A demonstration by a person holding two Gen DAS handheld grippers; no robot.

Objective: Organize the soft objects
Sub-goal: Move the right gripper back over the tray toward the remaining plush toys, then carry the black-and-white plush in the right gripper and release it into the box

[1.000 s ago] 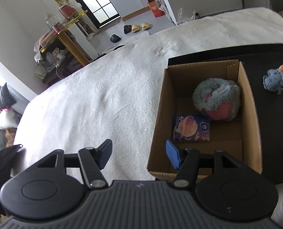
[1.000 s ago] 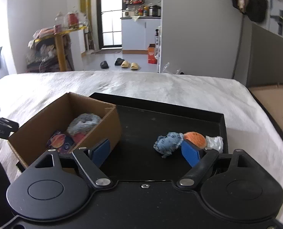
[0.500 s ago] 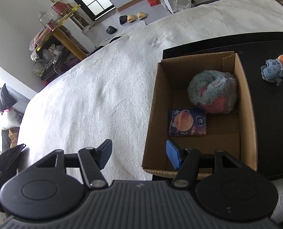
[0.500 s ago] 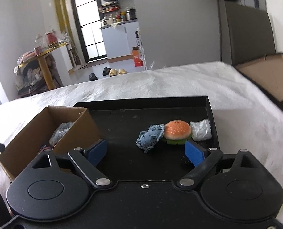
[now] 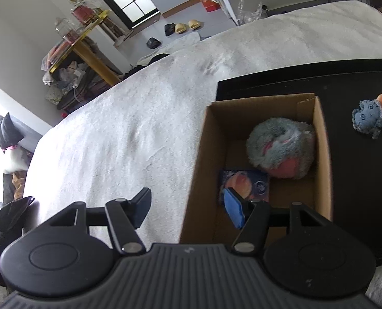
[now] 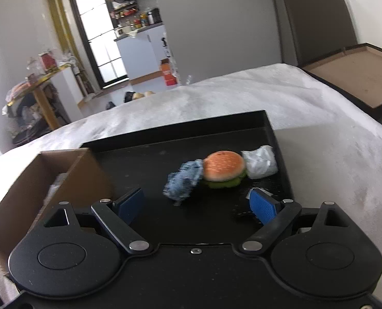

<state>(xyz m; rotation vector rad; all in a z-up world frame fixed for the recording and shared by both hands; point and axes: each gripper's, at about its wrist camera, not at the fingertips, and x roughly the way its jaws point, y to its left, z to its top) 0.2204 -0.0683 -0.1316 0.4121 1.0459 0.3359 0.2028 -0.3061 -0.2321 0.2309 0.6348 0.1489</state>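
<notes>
1. Right gripper (image 6: 197, 203): jaws wide apart, having just been opening, nothing between them; just ahead lie the denim toy (image 6: 184, 181), burger (image 6: 224, 168) and white bag (image 6: 259, 164) in a touching row on the tray (image 6: 242, 121).
2. Left gripper (image 5: 188, 208): jaws parted, empty, straddling the box (image 5: 201, 170) wall; beyond the right pad, inside, a packet (image 5: 245, 184) and the fuzzy ball (image 5: 281, 146).

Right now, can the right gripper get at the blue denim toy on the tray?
Probably yes. The right gripper is open and empty, and the blue denim toy lies just ahead on the black tray, with only the burger toy touching its far side.
</notes>
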